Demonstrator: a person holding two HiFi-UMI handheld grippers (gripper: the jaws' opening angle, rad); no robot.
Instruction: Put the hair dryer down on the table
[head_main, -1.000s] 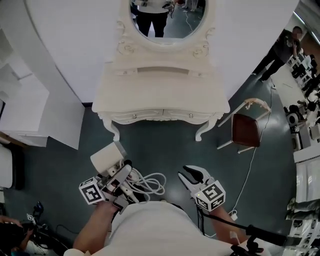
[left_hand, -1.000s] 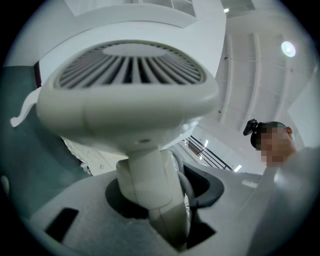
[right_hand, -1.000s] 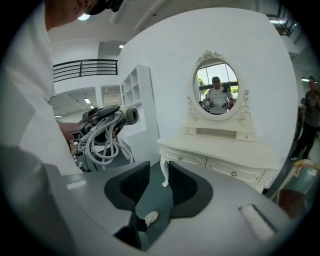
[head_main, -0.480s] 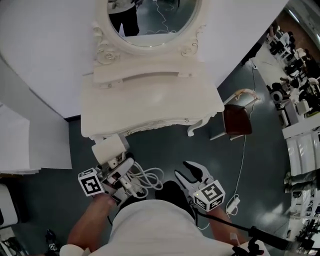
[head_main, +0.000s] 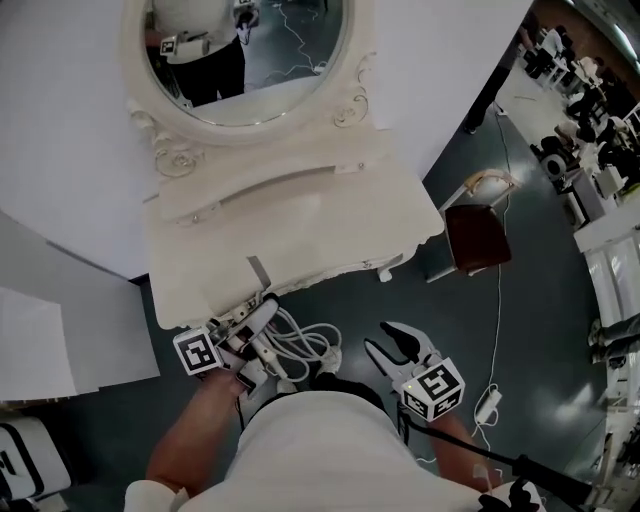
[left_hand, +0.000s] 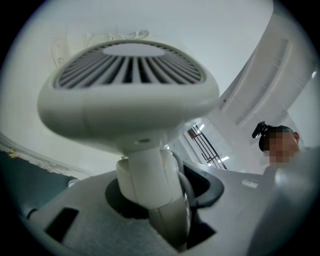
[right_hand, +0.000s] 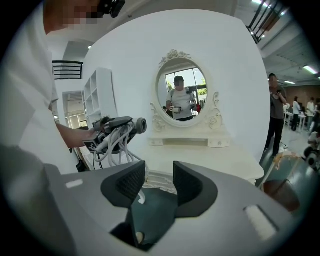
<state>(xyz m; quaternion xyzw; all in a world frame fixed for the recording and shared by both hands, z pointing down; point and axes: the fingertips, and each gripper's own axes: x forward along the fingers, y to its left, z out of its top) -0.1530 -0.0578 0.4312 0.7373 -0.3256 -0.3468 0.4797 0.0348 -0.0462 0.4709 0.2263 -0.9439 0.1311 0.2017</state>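
My left gripper (head_main: 250, 325) is shut on the handle of the white hair dryer (head_main: 257, 292), whose head reaches over the front edge of the white dressing table (head_main: 300, 230). The left gripper view shows the slotted head of the hair dryer (left_hand: 125, 100) from below, with the handle clamped between the jaws of the left gripper (left_hand: 152, 210). The white cord (head_main: 305, 345) hangs in loops beside it. My right gripper (head_main: 398, 345) hangs over the floor to the right. Its jaws are closing slightly from wide, with nothing between them. Seen from the right gripper (right_hand: 159, 182), the hair dryer (right_hand: 122, 125) is held out to the left.
An oval mirror (head_main: 240, 50) stands at the back of the table and reflects a person. A brown chair (head_main: 478, 235) stands right of the table, with a cable and a power brick (head_main: 488, 402) on the dark floor. People and workbenches are at the far right.
The left gripper has carried the hair dryer forward from over the floor to the table's front edge. The right gripper's jaws stand a little wider, and the table is closer.
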